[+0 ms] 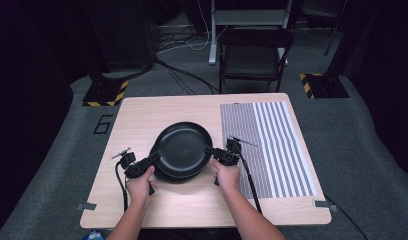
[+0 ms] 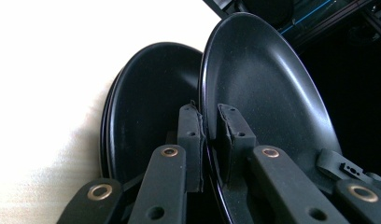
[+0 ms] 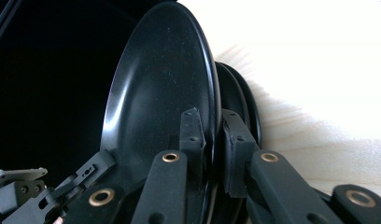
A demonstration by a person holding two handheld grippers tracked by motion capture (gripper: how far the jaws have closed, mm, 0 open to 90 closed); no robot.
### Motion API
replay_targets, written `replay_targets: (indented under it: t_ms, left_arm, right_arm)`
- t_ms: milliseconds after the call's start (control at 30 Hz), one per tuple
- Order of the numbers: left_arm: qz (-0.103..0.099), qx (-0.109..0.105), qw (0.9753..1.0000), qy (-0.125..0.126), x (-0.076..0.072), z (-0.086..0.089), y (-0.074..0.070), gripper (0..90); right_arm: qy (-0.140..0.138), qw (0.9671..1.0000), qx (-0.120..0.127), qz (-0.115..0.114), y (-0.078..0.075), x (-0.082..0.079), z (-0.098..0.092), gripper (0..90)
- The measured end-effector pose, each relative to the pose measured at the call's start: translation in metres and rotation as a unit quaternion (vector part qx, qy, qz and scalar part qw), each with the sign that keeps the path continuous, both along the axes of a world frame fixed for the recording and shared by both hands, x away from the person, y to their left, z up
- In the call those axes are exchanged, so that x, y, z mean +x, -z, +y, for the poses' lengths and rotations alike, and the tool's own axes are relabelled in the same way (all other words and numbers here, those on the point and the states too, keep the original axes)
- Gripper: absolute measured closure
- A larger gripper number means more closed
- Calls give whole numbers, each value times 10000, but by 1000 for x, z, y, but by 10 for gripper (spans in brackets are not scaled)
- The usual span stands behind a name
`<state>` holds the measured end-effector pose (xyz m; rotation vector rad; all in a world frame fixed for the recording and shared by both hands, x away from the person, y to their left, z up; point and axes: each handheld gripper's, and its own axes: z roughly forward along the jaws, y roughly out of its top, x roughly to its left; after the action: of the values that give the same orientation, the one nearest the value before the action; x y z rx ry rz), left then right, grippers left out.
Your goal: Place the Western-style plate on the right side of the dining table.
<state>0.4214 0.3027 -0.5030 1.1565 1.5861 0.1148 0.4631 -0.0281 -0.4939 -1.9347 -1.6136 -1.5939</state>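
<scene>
High view: a person holds the top plate (image 1: 184, 147) by both sides over the middle of the wooden table (image 1: 142, 117), with the left gripper (image 1: 153, 158) pinching its left rim and the right gripper (image 1: 210, 150) pinching its right rim. The top plate is black and sits just above a stack of black plates (image 1: 168, 175) that rests on the table, near a striped mat (image 1: 272, 145) on the right side. In the left gripper view and the right gripper view, each pair of jaws is clamped on the thin rim of the top plate (image 2: 263, 88), with the stack of plates (image 2: 146, 107) close behind it.
</scene>
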Motion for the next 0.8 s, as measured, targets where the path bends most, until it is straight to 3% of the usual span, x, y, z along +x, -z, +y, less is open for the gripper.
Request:
replay_targets:
  t_ms: [400,567,800]
  left_arm:
    - [-77,19,10000,-12,-3,6,-13,808]
    - [-147,-15,9999,-67,-2,6,-20,807]
    - [-196,13,9998,-60,-1,5,-26,806]
  right_arm:
    - [-71,10000,35,-52,-11,-3,5,810]
    - [-80,9997,-3,-232,-19,-3,6,812]
    - [-68,9995,3,-293,-27,-4,5,812]
